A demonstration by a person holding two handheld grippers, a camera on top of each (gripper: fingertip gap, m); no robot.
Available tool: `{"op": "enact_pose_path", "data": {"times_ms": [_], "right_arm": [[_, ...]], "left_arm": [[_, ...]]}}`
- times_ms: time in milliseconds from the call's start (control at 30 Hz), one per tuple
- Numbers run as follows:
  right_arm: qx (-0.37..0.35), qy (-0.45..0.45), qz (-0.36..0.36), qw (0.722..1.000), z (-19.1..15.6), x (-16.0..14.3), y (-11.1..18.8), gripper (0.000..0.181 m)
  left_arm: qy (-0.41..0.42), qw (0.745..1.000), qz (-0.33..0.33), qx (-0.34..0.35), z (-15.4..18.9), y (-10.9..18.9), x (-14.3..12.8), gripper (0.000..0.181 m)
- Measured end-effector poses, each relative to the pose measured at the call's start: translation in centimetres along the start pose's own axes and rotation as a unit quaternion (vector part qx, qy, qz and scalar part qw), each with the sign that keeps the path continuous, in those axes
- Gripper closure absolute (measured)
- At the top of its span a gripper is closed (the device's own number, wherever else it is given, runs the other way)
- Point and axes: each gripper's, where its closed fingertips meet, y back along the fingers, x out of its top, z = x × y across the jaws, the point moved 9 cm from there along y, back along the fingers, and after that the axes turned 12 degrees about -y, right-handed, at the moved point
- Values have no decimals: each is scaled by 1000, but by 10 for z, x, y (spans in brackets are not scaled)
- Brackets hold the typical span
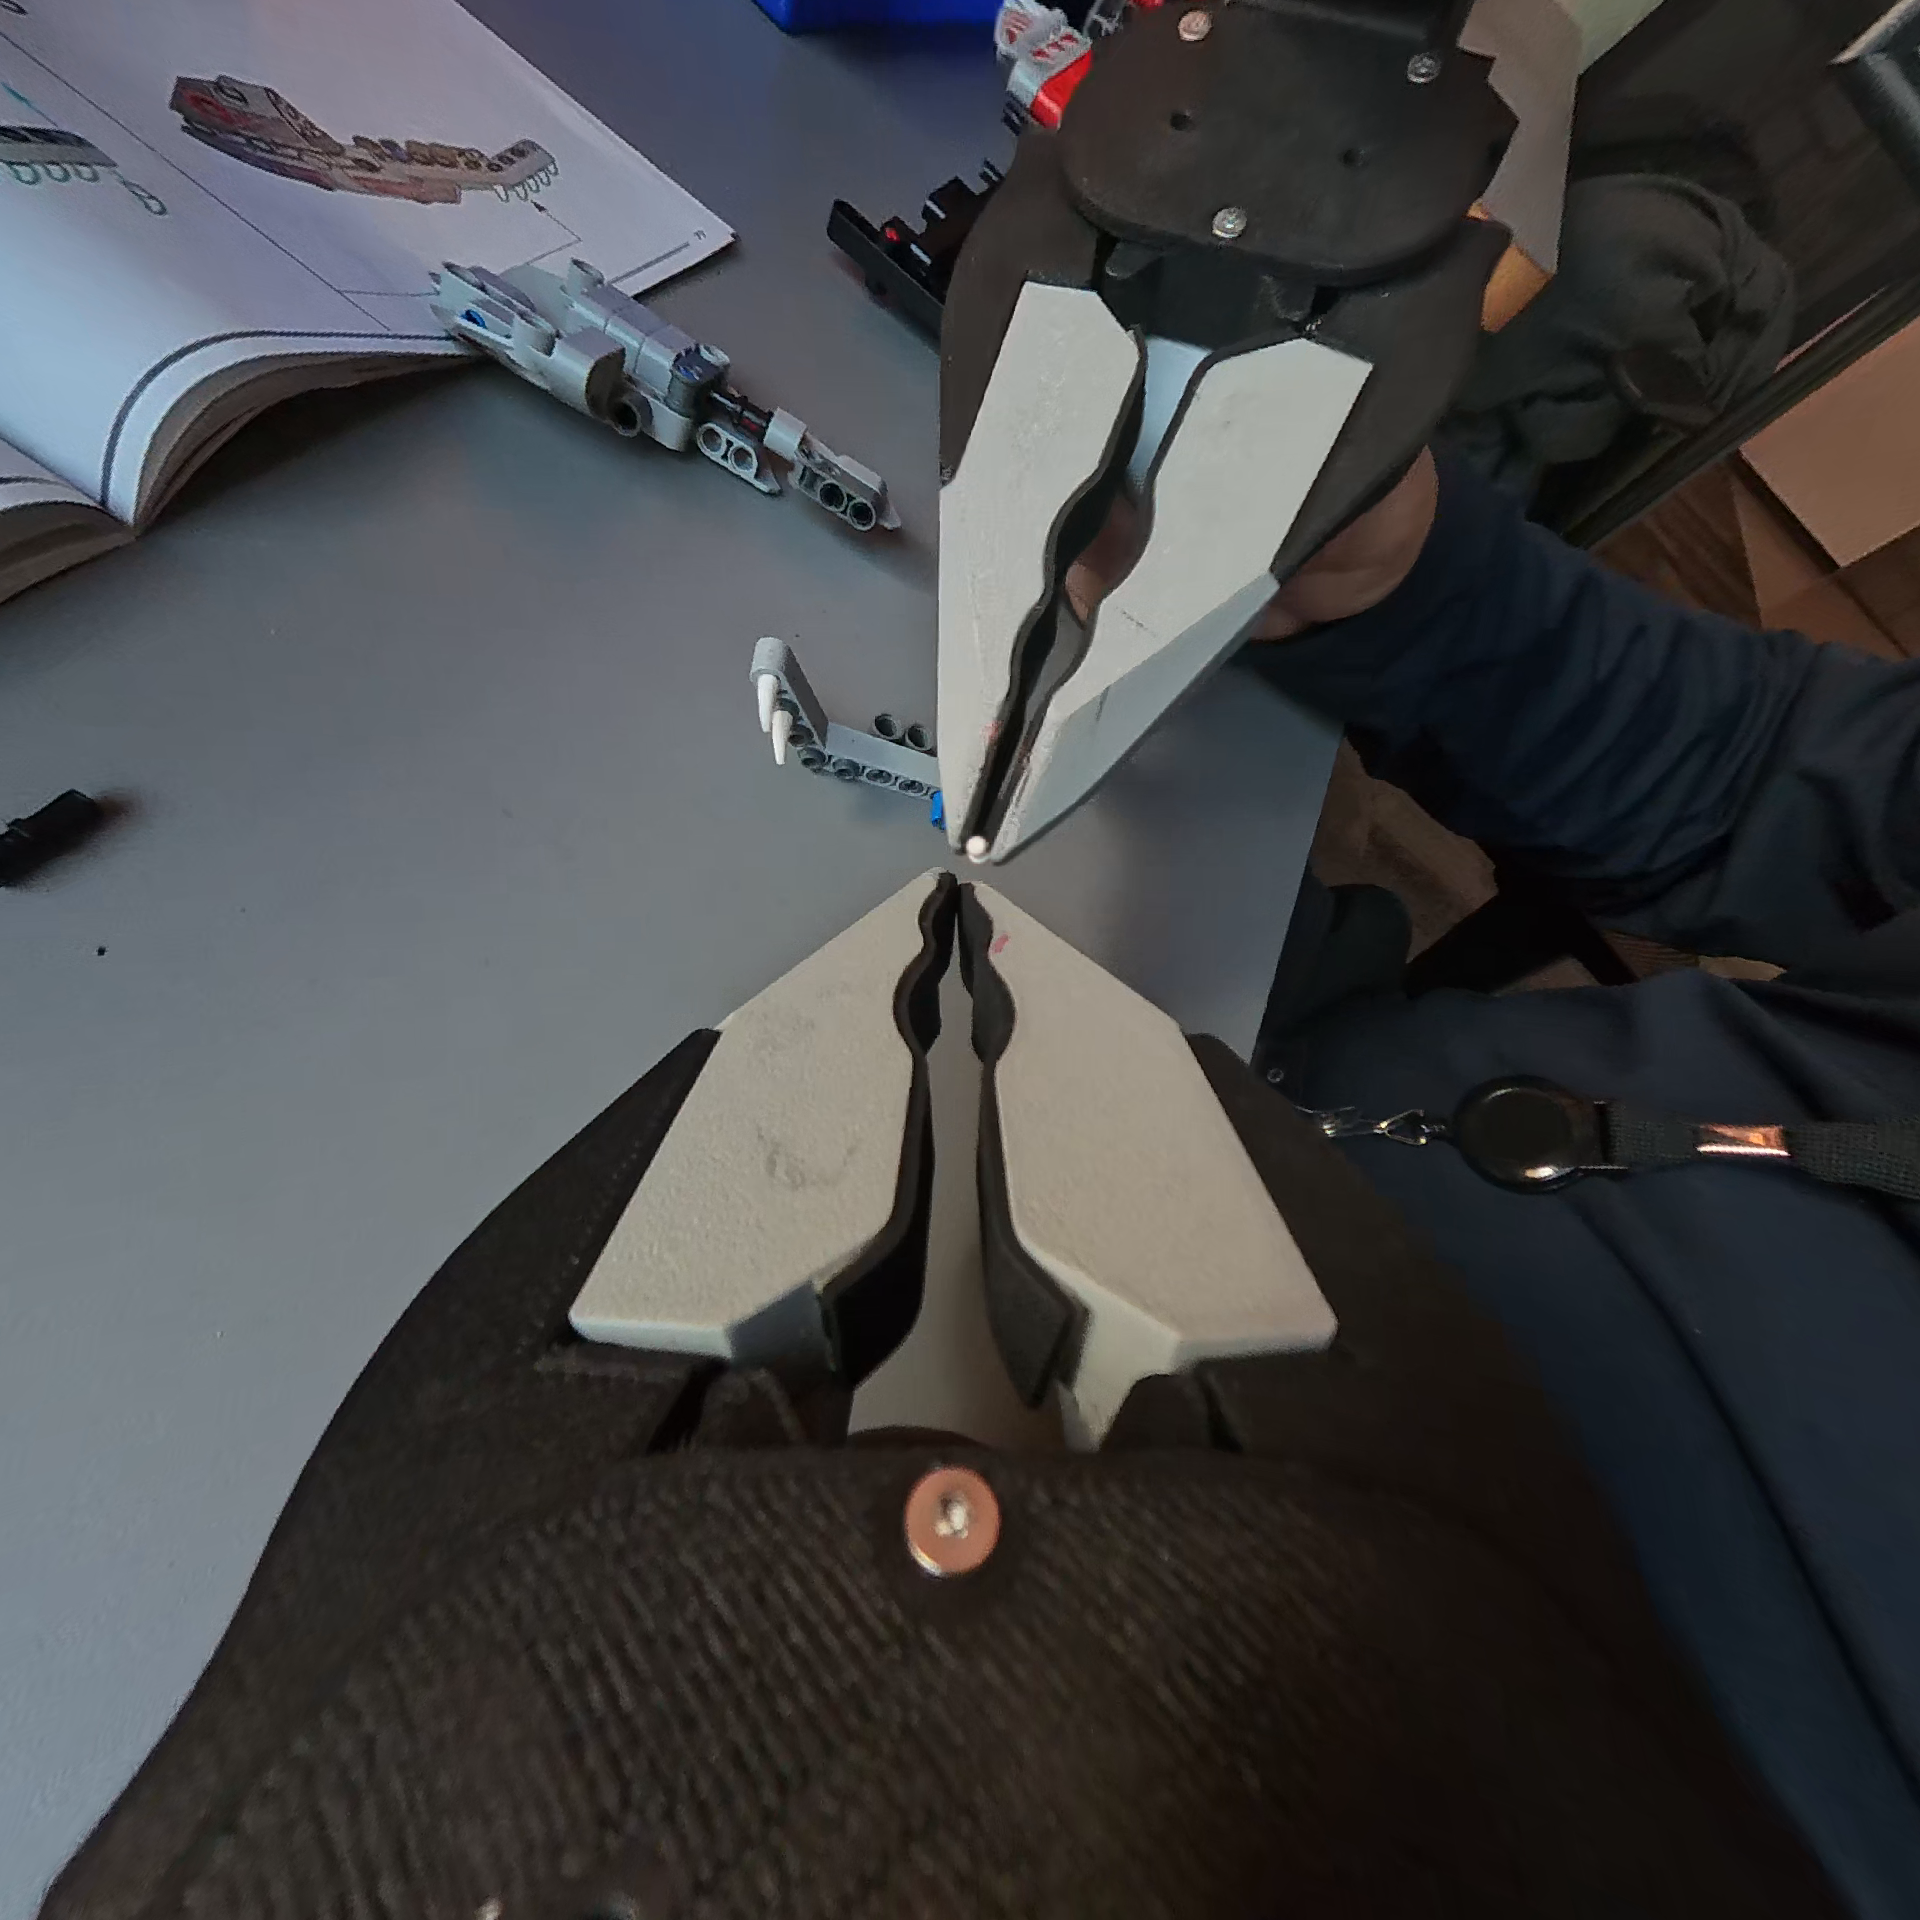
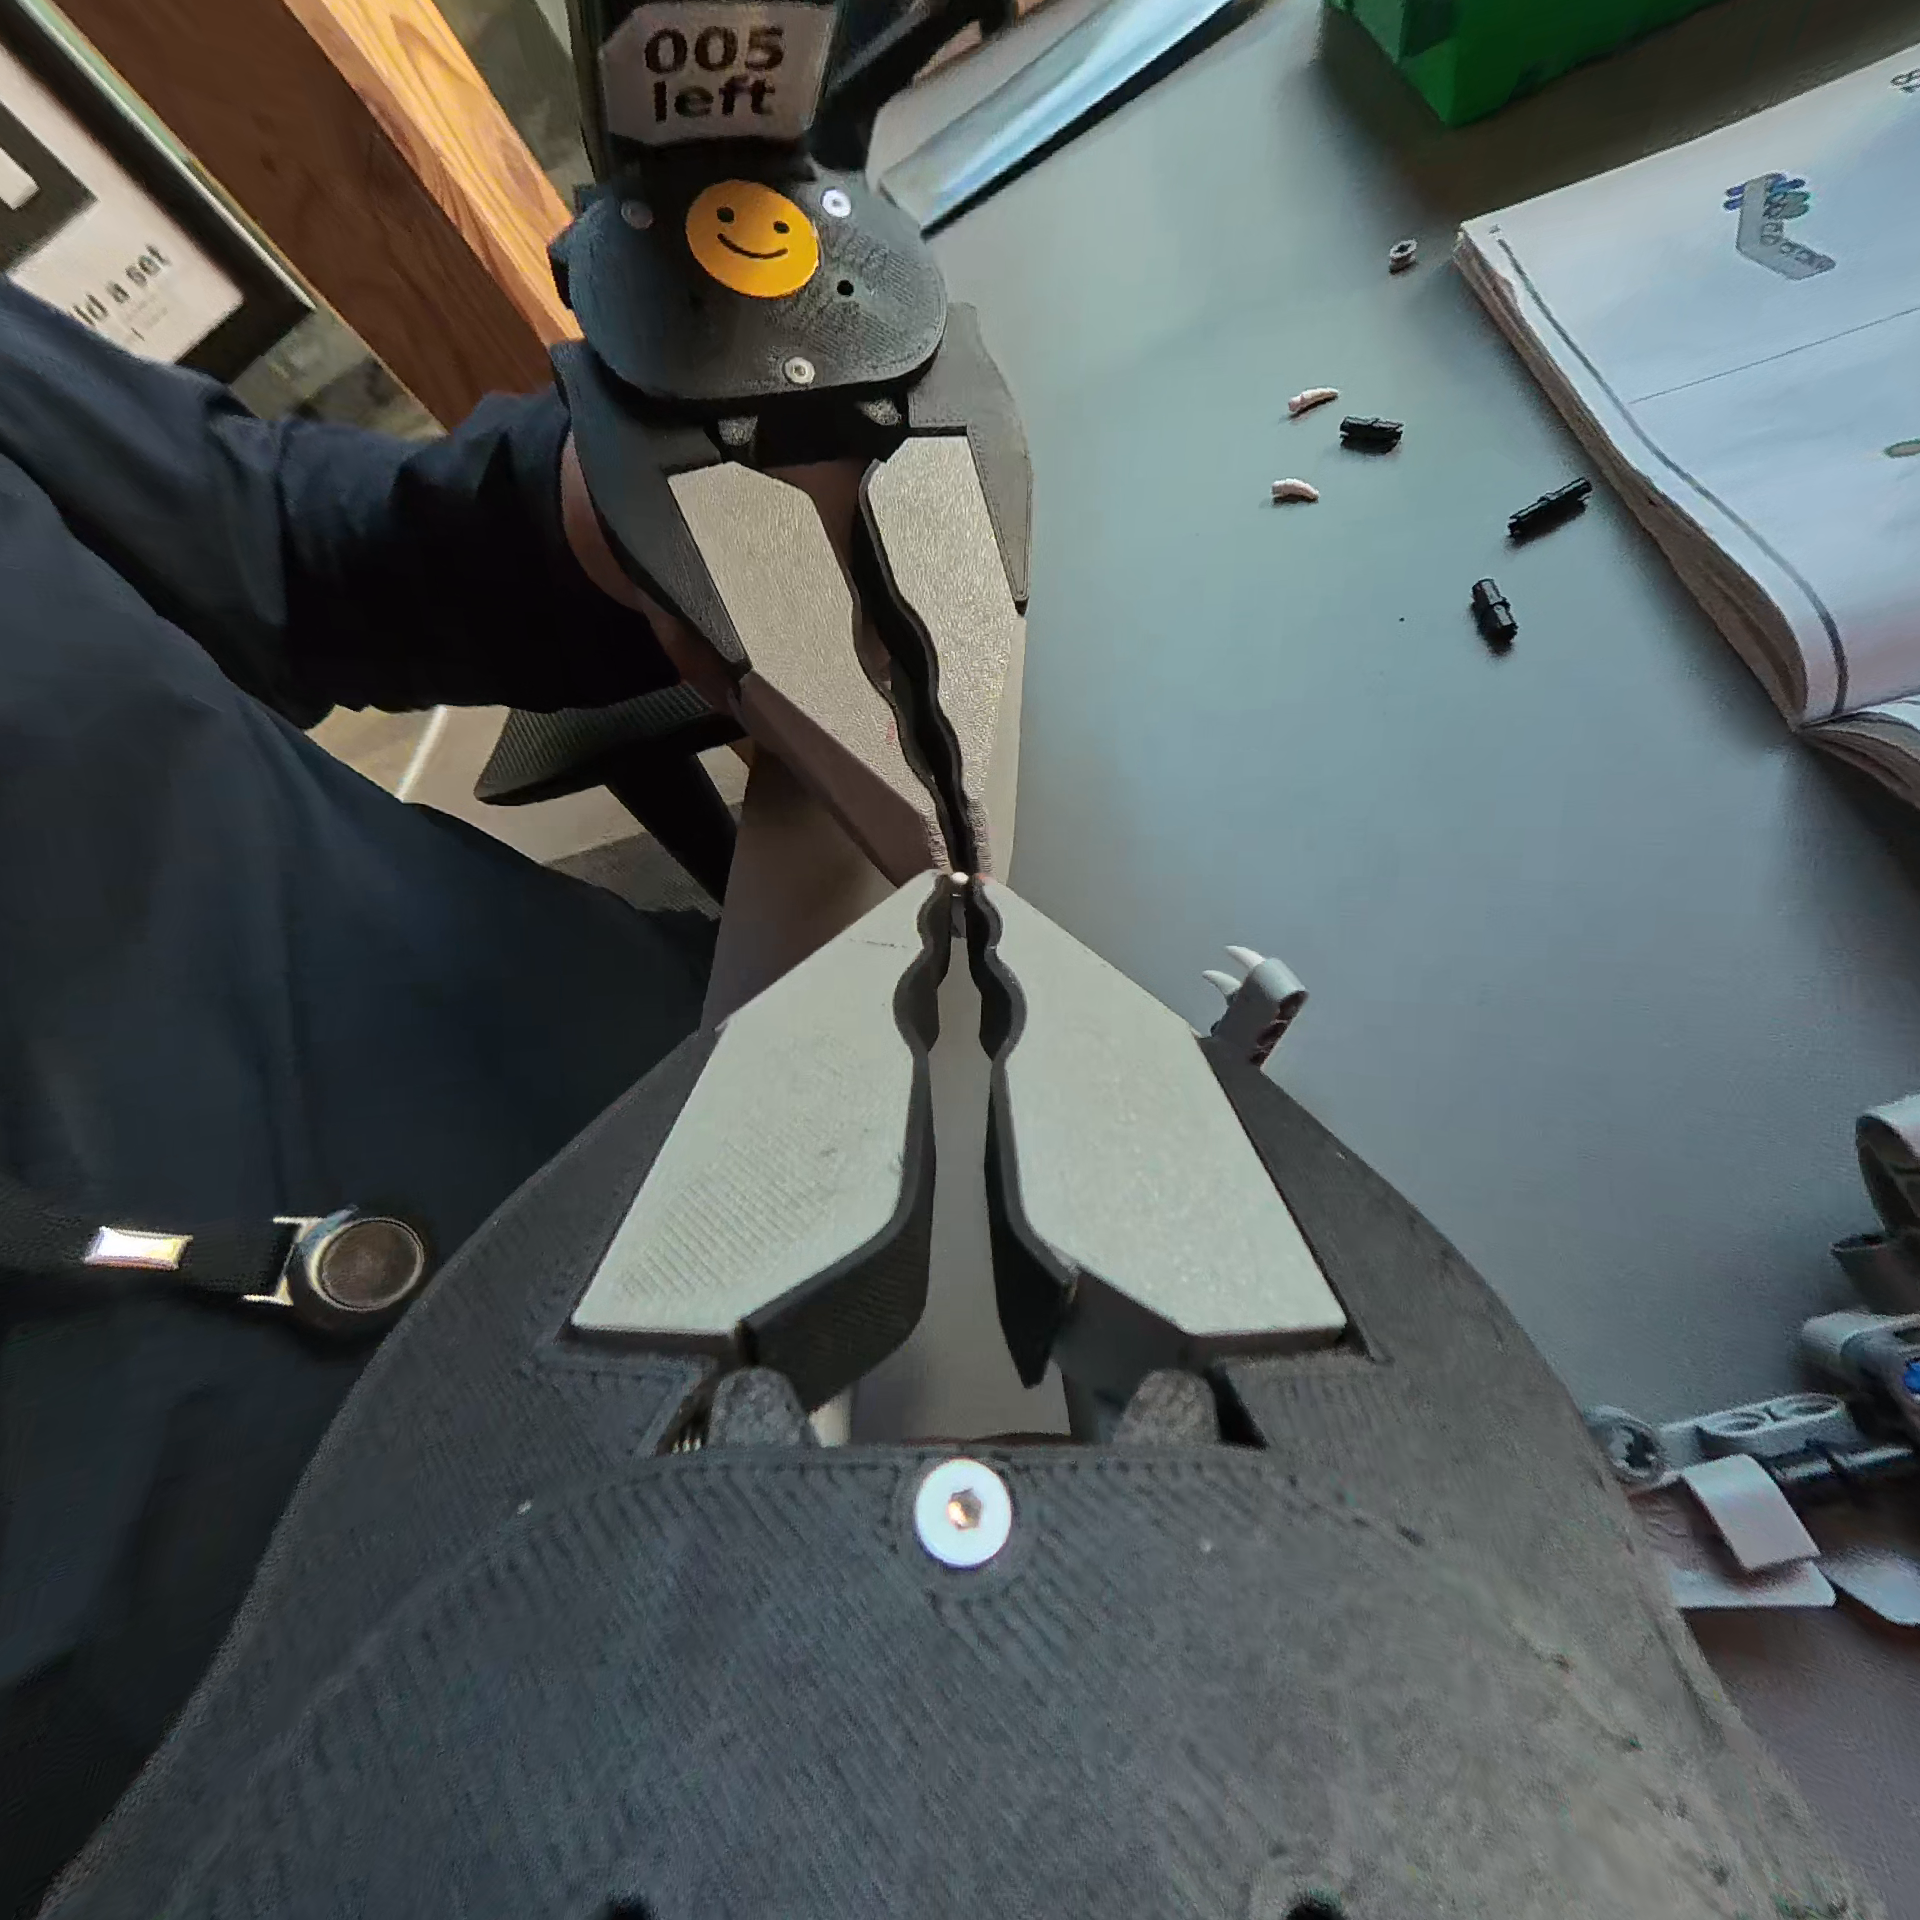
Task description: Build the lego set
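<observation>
My right gripper (image 2: 961, 896) is shut on a small white tooth piece (image 2: 956, 881), which pokes out of its tips. In the left wrist view the right gripper (image 1: 987, 844) comes down from above with the white piece (image 1: 975, 847) at its tip. My left gripper (image 1: 954, 885) is shut with nothing visible in it, tip to tip with the right one and almost touching the piece; it also shows in the right wrist view (image 2: 964, 864). Both hover over the table's near edge. A grey L-shaped beam with two white teeth (image 1: 821, 732) lies just beyond, also in the right wrist view (image 2: 1262, 997).
A grey lego assembly (image 1: 644, 364) lies by the open instruction booklet (image 1: 260, 260). Loose black pins (image 2: 1548, 509) and white teeth (image 2: 1314, 398) lie near the booklet (image 2: 1766, 364). A black-and-red build (image 1: 904, 244) sits farther back. The table edge (image 1: 1299, 935) borders the person's lap.
</observation>
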Motion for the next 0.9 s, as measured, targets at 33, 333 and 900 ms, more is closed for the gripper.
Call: {"op": "enact_pose_path", "data": {"times_ms": [33, 333, 900], "right_arm": [[6, -10, 9, 1000, 1, 1, 2, 181], [73, -51, 92, 992, 1, 9, 12, 181], [54, -54, 121, 990, 3, 10, 17, 181]], "left_arm": [[5, 1000, 5, -1, -1, 1, 0, 181], [53, 992, 108, -30, -2, 9, 8, 175], [56, 988, 140, -27, -3, 9, 15, 181]]}}
